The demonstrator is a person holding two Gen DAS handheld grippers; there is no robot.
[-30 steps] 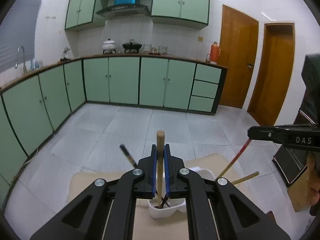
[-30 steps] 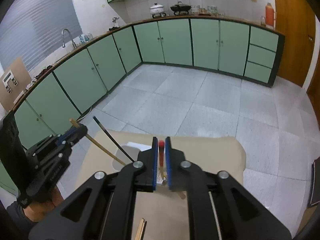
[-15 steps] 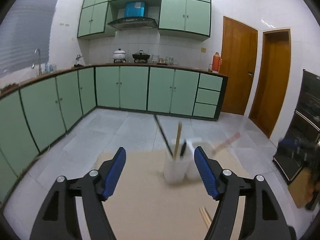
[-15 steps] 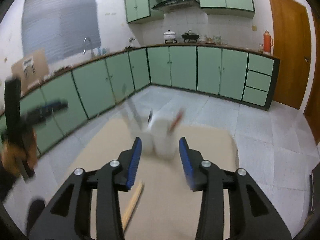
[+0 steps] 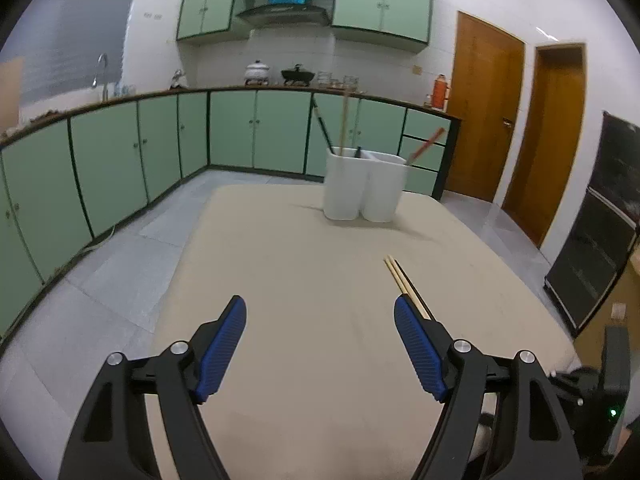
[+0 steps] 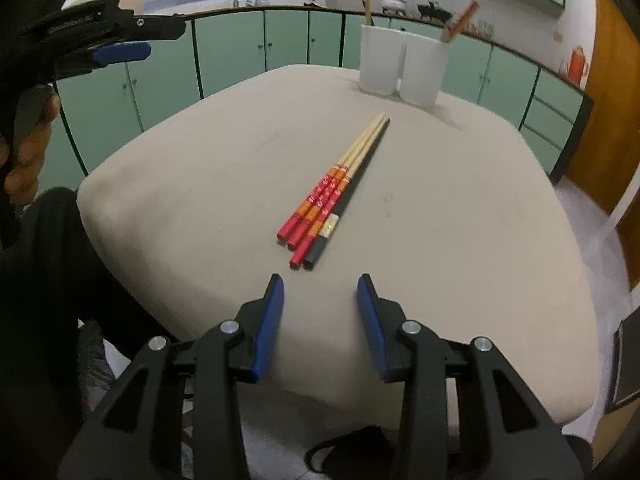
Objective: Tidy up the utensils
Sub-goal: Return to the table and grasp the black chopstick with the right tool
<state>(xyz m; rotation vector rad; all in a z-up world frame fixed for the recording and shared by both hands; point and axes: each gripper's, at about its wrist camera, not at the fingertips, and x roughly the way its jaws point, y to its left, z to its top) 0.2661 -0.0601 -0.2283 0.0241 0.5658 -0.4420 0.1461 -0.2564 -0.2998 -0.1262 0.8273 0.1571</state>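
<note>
Chopsticks upright in white holder

I see a kitchen: green base cabinets along white tiled walls, grey tile floor. Two wooden doors right, sink tap left, dim light.

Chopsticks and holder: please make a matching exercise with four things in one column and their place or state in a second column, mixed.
Column 1:
1. red-handled chopsticks
2. black chopstick
3. white holder
4. right gripper

Column 2:
A. standing at the far side of the table
B. open, holding nothing
C. lying flat, three side by side
D. lying flat, rightmost of the bundle

Pairs: 1-C, 2-D, 3-A, 4-B
</note>
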